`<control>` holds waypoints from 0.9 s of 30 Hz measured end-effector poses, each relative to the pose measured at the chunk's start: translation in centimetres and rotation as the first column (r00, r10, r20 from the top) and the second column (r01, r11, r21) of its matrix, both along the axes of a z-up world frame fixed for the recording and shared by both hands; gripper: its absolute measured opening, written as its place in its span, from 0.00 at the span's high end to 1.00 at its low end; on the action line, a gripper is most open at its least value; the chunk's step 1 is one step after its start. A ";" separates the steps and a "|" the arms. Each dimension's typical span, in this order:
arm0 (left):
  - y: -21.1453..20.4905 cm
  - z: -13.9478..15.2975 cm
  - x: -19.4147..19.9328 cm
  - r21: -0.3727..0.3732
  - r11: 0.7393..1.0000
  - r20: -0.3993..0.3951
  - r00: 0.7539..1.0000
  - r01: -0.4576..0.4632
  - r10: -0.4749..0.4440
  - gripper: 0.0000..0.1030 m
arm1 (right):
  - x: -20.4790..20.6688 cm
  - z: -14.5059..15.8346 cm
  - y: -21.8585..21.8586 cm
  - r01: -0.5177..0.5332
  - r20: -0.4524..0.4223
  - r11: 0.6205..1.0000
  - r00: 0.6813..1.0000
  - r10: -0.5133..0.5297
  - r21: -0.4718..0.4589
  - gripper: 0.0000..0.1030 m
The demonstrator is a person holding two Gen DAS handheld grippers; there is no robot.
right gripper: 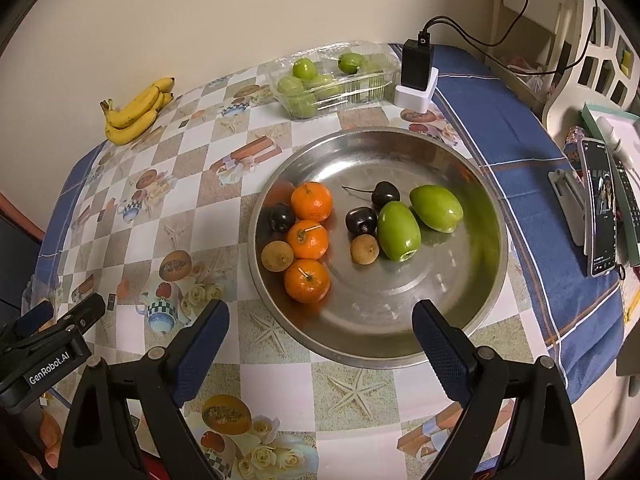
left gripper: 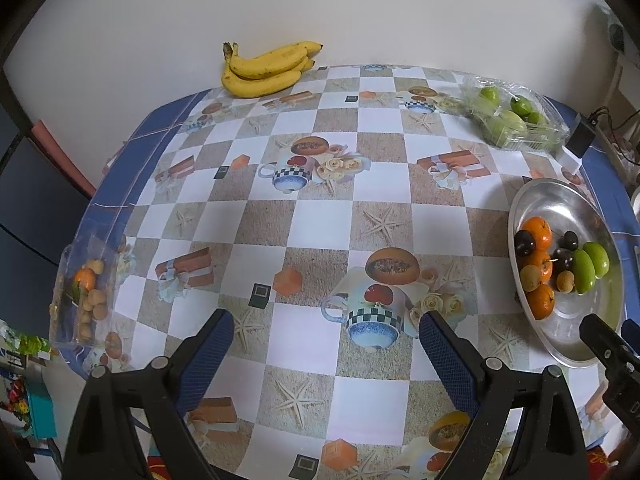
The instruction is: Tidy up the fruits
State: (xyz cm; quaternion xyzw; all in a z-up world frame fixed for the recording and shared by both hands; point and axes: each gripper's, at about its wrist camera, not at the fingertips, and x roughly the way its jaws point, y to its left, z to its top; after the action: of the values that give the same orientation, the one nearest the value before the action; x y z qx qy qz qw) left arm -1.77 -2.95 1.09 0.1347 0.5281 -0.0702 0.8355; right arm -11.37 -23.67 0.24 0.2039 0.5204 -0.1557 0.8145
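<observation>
Three small oranges (right gripper: 308, 240), dark cherries (right gripper: 362, 220), longans (right gripper: 365, 249) and two green fruits (right gripper: 399, 231) lie in the steel dish (right gripper: 460, 308), mostly at its 9 o'clock side; all look light, smooth and likely to roll, the cherries soft, so each wants a gentle pinch across its middle. Bananas (right gripper: 134, 114) lie on the tabletop (right gripper: 280, 384) at 11 o'clock. Both the right tool (right gripper: 320, 344) and left tool (left gripper: 326, 350) hover wide open, empty.

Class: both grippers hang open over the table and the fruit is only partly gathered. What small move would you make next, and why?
Probably lower the right gripper toward the metal tray. Its jaws are open and empty, and the mixed fruit lies just ahead: oranges, cherries, green fruits. The left gripper has only bare cloth before it.
</observation>
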 end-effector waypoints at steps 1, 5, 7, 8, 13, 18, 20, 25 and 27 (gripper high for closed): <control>0.0 0.0 0.0 0.001 1.000 0.000 1.000 0.001 -0.001 0.07 | 0.0 0.0 0.0 0.000 -0.001 1.000 1.000 0.000 0.001 0.10; -0.1 0.0 0.0 0.006 1.000 0.003 1.000 0.007 -0.007 0.07 | 0.1 -0.1 0.0 -0.001 -0.004 1.000 1.000 0.001 0.001 0.10; -0.2 0.0 -0.1 0.007 1.000 0.005 1.000 0.011 -0.011 0.07 | 0.1 -0.1 0.0 -0.001 -0.004 1.000 1.000 0.001 0.002 0.10; -0.2 0.0 -0.1 0.005 1.000 0.006 1.000 0.013 -0.013 0.07 | 0.1 -0.1 0.0 -0.001 -0.004 1.000 1.000 0.001 0.002 0.10; -0.4 0.2 -0.2 0.006 1.000 0.011 1.000 0.020 -0.020 0.07 | 0.1 -0.1 0.0 -0.002 -0.004 1.000 1.000 0.002 0.001 0.10; -0.4 0.2 -0.2 0.008 1.000 0.016 1.000 0.017 -0.018 0.07 | 0.1 -0.2 0.1 -0.002 -0.006 1.000 1.000 0.002 0.000 0.10; -0.3 0.2 -0.2 0.007 1.000 0.015 1.000 0.015 -0.015 0.07 | 0.1 -0.2 0.1 -0.002 -0.006 1.000 1.000 0.002 0.000 0.10; -0.3 0.2 -0.2 0.007 1.000 0.016 1.000 0.017 -0.017 0.07 | 0.1 -0.2 0.1 -0.003 -0.007 1.000 1.000 0.003 0.000 0.10; -0.3 0.2 -0.2 0.008 1.000 0.017 1.000 0.018 -0.019 0.07 | 0.1 -0.2 0.2 -0.004 -0.008 1.000 1.000 0.004 -0.001 0.10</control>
State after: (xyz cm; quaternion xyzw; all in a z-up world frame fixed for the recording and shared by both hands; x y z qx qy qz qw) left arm -1.99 -3.25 1.33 0.1436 0.5200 -0.0747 0.8387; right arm -11.30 -23.49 0.01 0.2020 0.5239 -0.1551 0.8128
